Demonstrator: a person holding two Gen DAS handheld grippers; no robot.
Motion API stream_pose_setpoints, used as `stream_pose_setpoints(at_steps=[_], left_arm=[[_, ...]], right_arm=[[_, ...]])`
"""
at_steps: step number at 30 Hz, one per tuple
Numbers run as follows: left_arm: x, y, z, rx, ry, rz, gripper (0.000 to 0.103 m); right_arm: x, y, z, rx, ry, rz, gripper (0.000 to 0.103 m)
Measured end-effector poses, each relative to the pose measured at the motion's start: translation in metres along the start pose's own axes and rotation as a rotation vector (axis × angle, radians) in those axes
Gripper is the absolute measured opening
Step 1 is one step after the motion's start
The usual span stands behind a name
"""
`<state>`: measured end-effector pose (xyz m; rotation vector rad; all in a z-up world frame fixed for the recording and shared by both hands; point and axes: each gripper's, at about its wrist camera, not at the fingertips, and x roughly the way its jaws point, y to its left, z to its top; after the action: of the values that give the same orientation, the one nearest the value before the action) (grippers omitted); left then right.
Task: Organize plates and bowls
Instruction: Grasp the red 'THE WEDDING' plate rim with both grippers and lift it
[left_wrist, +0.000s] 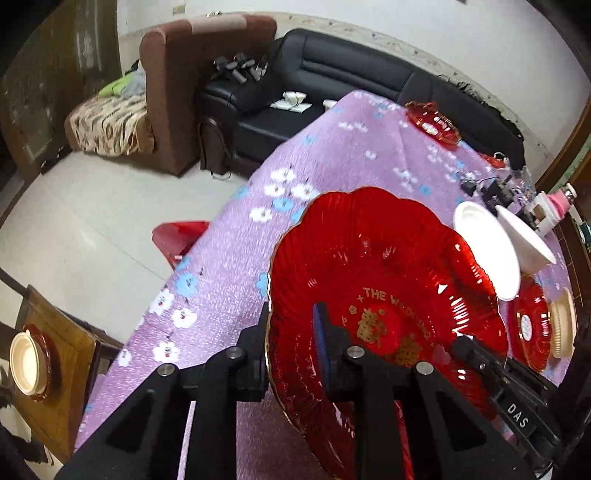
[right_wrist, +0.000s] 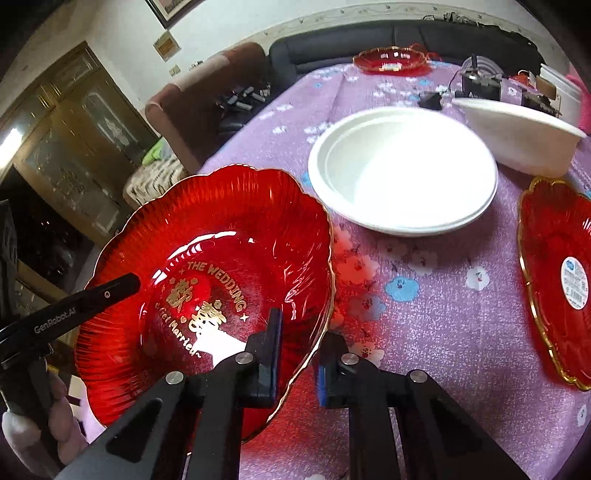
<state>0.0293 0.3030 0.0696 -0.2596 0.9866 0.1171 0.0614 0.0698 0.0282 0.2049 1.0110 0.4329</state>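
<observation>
Purple floral tablecloth (right_wrist: 424, 332) covers a table before a black sofa (left_wrist: 332, 74). Both the left gripper (left_wrist: 291, 354) and right gripper (right_wrist: 297, 354) are clenched on opposite rims of one red wedding plate (right_wrist: 207, 288), held tilted above the near left edge. Sorting appears early: a white plate (right_wrist: 402, 170), white bowl (right_wrist: 524, 140), second red plate (right_wrist: 557, 277) and far red plate (right_wrist: 391, 59) lie scattered, unstacked.

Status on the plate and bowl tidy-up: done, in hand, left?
Done: little visible; one cream bowl sits on a red plate on the side table. In hand: both grippers, left and right, pinch the red scalloped wedding plate. Left: white paper plate, white bowl, other red plates.
</observation>
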Motion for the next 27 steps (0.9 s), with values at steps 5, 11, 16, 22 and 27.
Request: stream_pose_setpoints(at_steps=[5, 11, 16, 22, 27], left_arm=[[-0.021, -0.009, -0.006, 0.039, -0.064, 0.018, 0.02], [-0.015, -0.014, -0.025, 0.035, -0.049, 0.032, 0.02], [0.005, -0.009, -0.039, -0.002, 0.009, 0.027, 0.02], [0.015, -0.003, -0.047, -0.018, 0.015, 0.055, 0.02], [0.013, 0.004, -0.05, -0.056, 0.025, 0.031, 0.032]], right_arm=[[-0.025, 0.009, -0.002, -0.024, -0.057, 0.007, 0.016], [-0.035, 0.007, -0.014, -0.041, -0.055, -0.012, 0.016], [-0.025, -0.004, -0.03, -0.016, -0.012, -0.019, 0.017], [-0.017, -0.002, -0.037, -0.02, 0.004, -0.033, 0.017], [-0.014, -0.003, -0.037, -0.01, 0.007, -0.02, 0.019]])
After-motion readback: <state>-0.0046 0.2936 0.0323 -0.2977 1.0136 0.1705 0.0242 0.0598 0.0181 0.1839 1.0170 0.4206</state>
